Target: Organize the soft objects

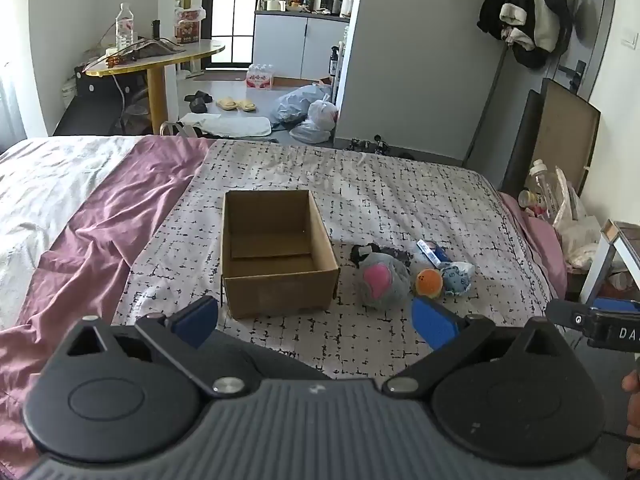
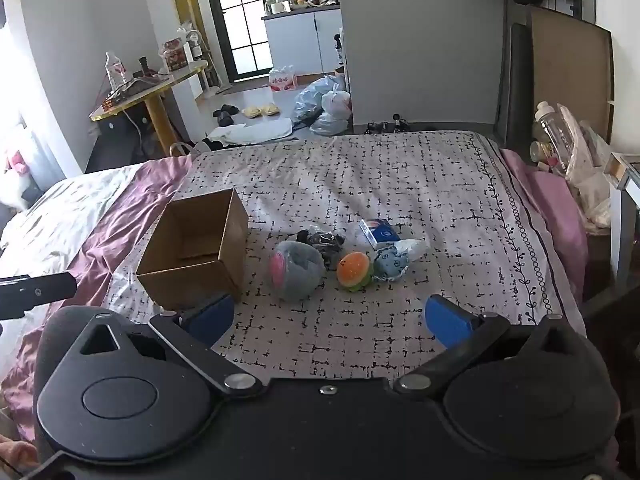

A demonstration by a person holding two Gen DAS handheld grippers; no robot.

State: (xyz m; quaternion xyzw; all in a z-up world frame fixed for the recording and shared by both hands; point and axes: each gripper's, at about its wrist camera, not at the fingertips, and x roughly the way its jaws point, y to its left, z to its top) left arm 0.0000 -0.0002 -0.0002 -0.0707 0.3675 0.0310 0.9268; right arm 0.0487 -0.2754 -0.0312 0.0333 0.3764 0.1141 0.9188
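soft toys: a small cluster on the bed point(image 2: 400, 168), on the patterned cover to the right of the box, all well ahead of both grippers
grey plush point(image 2: 296, 274): round, fuzzy, with a pink heart patch on one side; nearest the box but not touching it
burger toy point(image 2: 354, 271): small and round, orange top with a green rim underneath, just right of the grey plush
blue toy point(image 2: 390, 266): pale blue, soft, with dark markings, touching the burger toy's right side
dark bundle point(image 2: 326, 242): black, crumpled, lying just behind the grey plush; what it is i cannot tell
packet point(image 2: 380, 232): small, white and blue, flat, behind the blue toy
box point(image 1: 276, 252): plain brown cardboard, rectangular, open on top, nothing in it but a loose flat cardboard sheet on its floor
bed cover: white cloth with a black broken-grid print, wrinkled; a mauve sheet beside it on the left
left gripper point(image 1: 316, 326): jaws spread wide with blue pads, nothing between them, hanging above the bed near the box front
right gripper point(image 2: 330, 322): jaws spread wide, nothing between them, pointing toward the toys
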